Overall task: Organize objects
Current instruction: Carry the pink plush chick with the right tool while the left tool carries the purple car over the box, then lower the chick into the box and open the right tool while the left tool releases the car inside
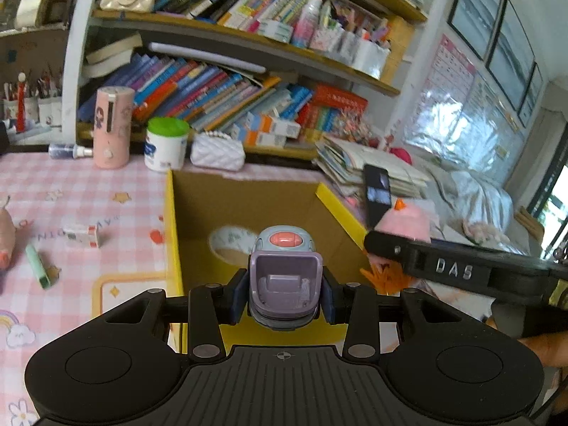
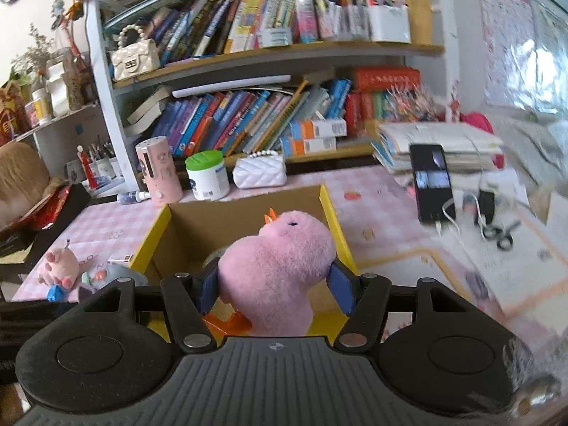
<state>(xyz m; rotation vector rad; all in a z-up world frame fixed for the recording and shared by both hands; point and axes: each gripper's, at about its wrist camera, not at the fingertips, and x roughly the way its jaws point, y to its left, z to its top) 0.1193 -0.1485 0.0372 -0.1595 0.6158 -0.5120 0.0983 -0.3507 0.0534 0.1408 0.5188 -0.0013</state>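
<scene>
My left gripper (image 1: 284, 293) is shut on a small purple and grey toy car (image 1: 284, 277) with a pink top, held over the open cardboard box (image 1: 248, 195) with yellow edges. My right gripper (image 2: 275, 284) is shut on a pink plush bird (image 2: 280, 269) with orange beak and feet, held above the same box (image 2: 198, 223). In the left wrist view the right gripper's finger (image 1: 443, 266) and the plush (image 1: 404, 220) show over the box's right edge. A round roll of tape (image 1: 230, 245) lies in the box.
On the pink checked tablecloth lie a green marker (image 1: 39, 266), a small white box (image 1: 83, 236) and a pink pig plush (image 2: 58, 269). A pink cylinder (image 1: 112, 127), a green-lidded jar (image 1: 166, 143) and a white purse (image 1: 217, 152) stand behind the box. A phone (image 2: 431, 183) lies at right.
</scene>
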